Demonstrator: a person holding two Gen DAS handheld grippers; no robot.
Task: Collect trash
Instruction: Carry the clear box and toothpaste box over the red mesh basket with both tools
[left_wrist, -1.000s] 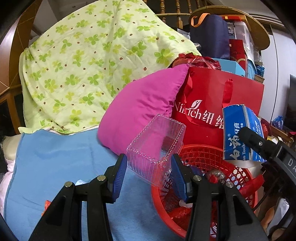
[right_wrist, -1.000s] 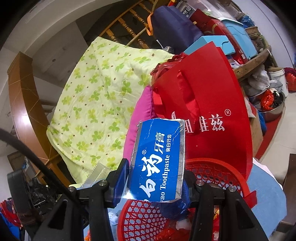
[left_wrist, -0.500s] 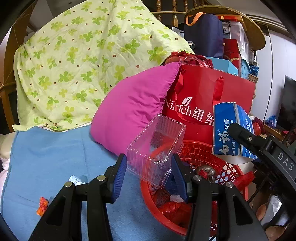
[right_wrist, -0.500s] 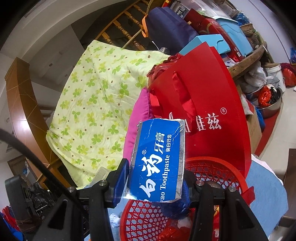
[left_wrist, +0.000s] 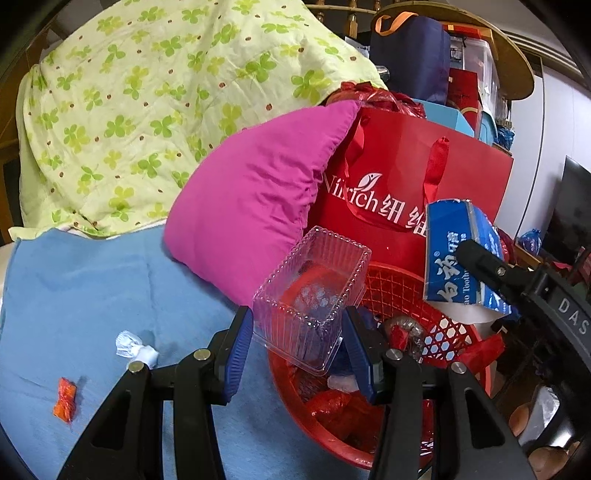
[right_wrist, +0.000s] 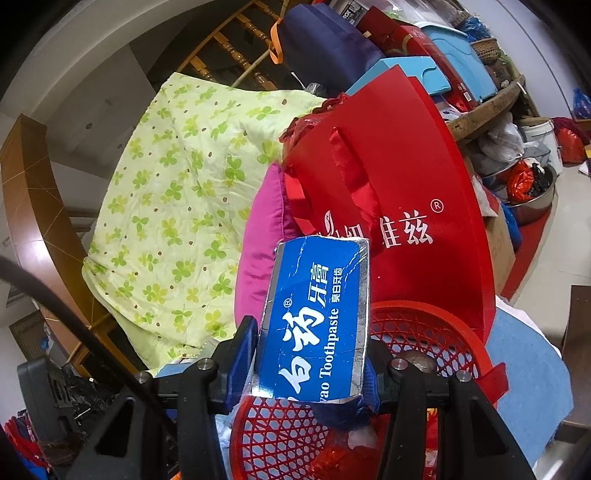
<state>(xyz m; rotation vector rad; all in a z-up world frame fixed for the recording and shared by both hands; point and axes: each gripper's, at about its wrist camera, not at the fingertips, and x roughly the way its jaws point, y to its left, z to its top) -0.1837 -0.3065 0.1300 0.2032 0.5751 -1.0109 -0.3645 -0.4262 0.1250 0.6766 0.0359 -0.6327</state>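
**Two grippers, each with a piece of trash, over the red basket**

The left gripper (left_wrist: 297, 341) is closed partway on a clear plastic box (left_wrist: 312, 295), its blue pads pressed to the box's two sides; the box tilts over the near left rim of the red basket (left_wrist: 402, 280). The right gripper (right_wrist: 312, 354) is likewise partway closed, clamping a blue toothpaste carton (right_wrist: 317, 317) upright above the basket.

Only the left wrist view shows the blue cloth (left_wrist: 92, 288) to the left of the basket, with a white crumpled wrapper (left_wrist: 135, 347) and an orange wrapper (left_wrist: 65, 400) lying on it, well apart from the basket. It also shows the other gripper from the side, its black finger across the carton at the right, and red and silvery trash already in the basket.

Only the right wrist view shows the floor at far right, a metal bowl (right_wrist: 532, 192) full of bags, and the wooden railing (right_wrist: 229, 48) behind the green-flowered quilt (right_wrist: 177, 206).

Both views show the pink pillow (left_wrist: 251, 206) and the red paper bag (left_wrist: 413, 173) just behind the basket.
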